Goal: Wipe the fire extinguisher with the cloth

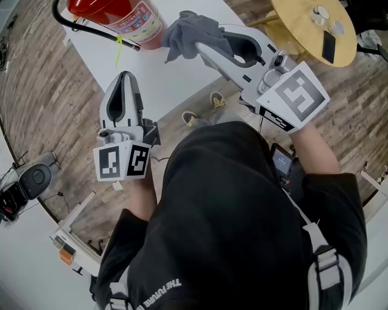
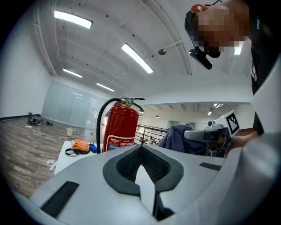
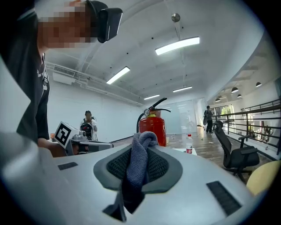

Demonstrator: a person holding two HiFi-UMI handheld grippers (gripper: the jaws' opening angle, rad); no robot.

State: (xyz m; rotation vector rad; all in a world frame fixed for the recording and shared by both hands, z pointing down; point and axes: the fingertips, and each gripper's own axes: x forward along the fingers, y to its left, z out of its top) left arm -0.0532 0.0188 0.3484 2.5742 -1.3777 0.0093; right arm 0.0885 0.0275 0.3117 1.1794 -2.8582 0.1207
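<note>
The left gripper (image 2: 141,146) had its fingers pressed together, the tips meeting with nothing between them. It was held low and apart from the work, pointing toward the white table (image 1: 167,82).

The right gripper (image 1: 202,48) was pinching the grey cloth (image 3: 139,160). The fabric was squeezed between the ribbed pads (image 3: 160,166), bunched up past the fingertips in a loose wad and trailing down behind them in a dark fold.

The red fire extinguisher (image 1: 132,17) stood upright on the table, ahead of both pairs of fingers. From the right gripper's side it rose straight beyond the wad of cloth, its gauge and handle showing above the fabric. From the left gripper's side it stood ahead of the closed tips and a little to their left. Its black hose (image 1: 77,24) curved away on the side farther from the cloth, with a yellow-green tag (image 1: 118,49) hanging near it. The cloth hung close to the extinguisher's labelled side, but I could not tell whether the two touched.

An orange bundle (image 2: 81,145) lay on the table to the far left of the left fingertips. Off to the right of the right fingers stood a plastic bottle (image 3: 189,144), and farther right a black office chair (image 3: 235,154). A round wooden table (image 1: 312,33) stood on the floor beside the right gripper's marker cube.
</note>
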